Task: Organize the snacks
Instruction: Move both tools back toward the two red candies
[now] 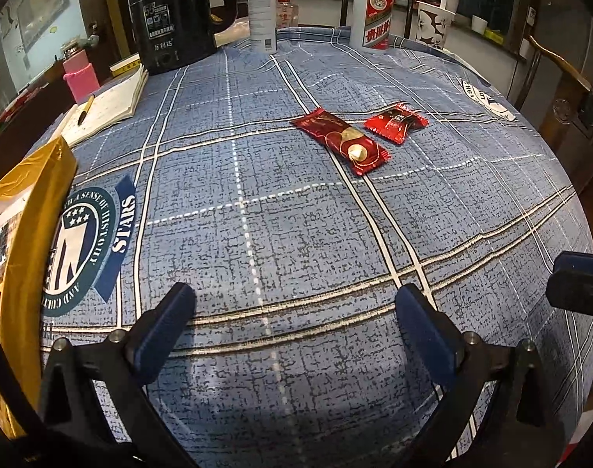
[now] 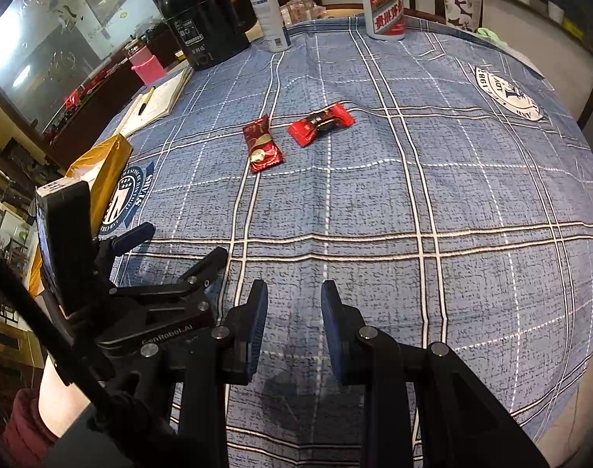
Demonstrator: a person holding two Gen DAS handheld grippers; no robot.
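Note:
Two snacks lie on the blue plaid tablecloth (image 1: 296,234). A long dark-red packet with a gold mark (image 1: 340,141) (image 2: 263,143) lies left of a bright-red candy with a dark label (image 1: 396,122) (image 2: 320,123). A gold bag (image 1: 27,210) (image 2: 101,167) stands at the table's left edge. My left gripper (image 1: 294,300) is wide open and empty, well short of the snacks; it also shows in the right wrist view (image 2: 179,249). My right gripper (image 2: 294,292) is open with a narrower gap, empty, low over the cloth near the front.
At the back stand a black kettle (image 1: 171,15), a white spray bottle (image 1: 262,11), a white liquor bottle with a red label (image 1: 372,11) and a paper cup (image 1: 433,25). An open notebook with a pen (image 1: 109,105) and a pink cup (image 1: 80,78) lie back left.

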